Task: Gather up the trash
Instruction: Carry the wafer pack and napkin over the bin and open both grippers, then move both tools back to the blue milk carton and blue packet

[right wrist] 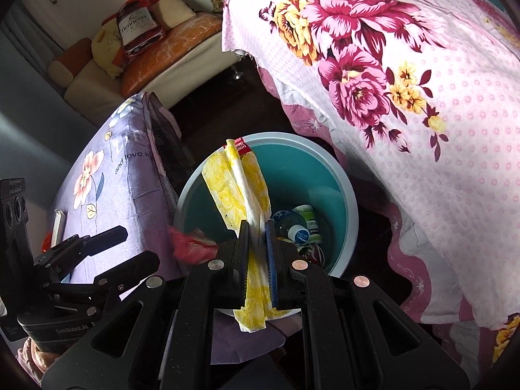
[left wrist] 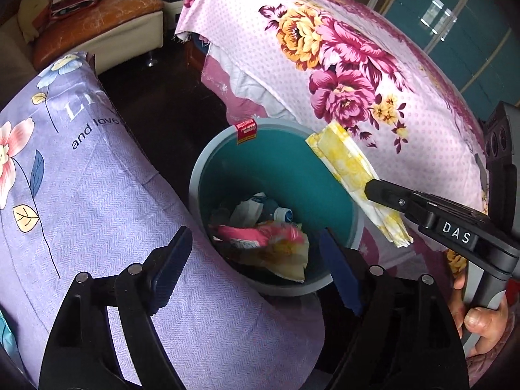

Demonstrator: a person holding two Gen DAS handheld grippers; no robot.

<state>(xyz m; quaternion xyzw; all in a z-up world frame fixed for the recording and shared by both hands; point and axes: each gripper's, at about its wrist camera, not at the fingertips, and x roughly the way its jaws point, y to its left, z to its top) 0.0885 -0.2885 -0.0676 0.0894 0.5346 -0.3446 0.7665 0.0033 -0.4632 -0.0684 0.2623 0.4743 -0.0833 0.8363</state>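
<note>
Holding a folded yellow-and-white paper napkin point(right wrist: 242, 188) pinched between closed jaws, the right tongs point(right wrist: 257, 227) sit over the near rim of the teal trash bin point(right wrist: 344, 175), while the left tongs point(left wrist: 256, 260) hang over the same bin with jaws spread wide and nothing between them. In the right wrist view the napkin stands up from the jaws toward twelve o'clock, its top crossing the bin's far rim beside a red label point(right wrist: 242, 146), and its tail droops below the jaws toward six o'clock, outside the bin wall. That is the main risk: if the jaws part where they are, the tail may drag the napkin down over the near rim onto the floor or onto the purple flowered cushion point(left wrist: 81, 195) at nine o'clock of the bin. In the left wrist view the napkin lies along the rim at two o'clock, close against the pink flowered bedspread point(left wrist: 373, 81), so a sideways drift could catch it on that cloth. The bin already holds a pink wrapper point(left wrist: 260, 234), a capped bottle point(right wrist: 294, 227) and crumpled paper, so a light sheet may perch on top instead of sinking. The two tongs are close together, and a hurried move could knock them or tip the bin.
</note>
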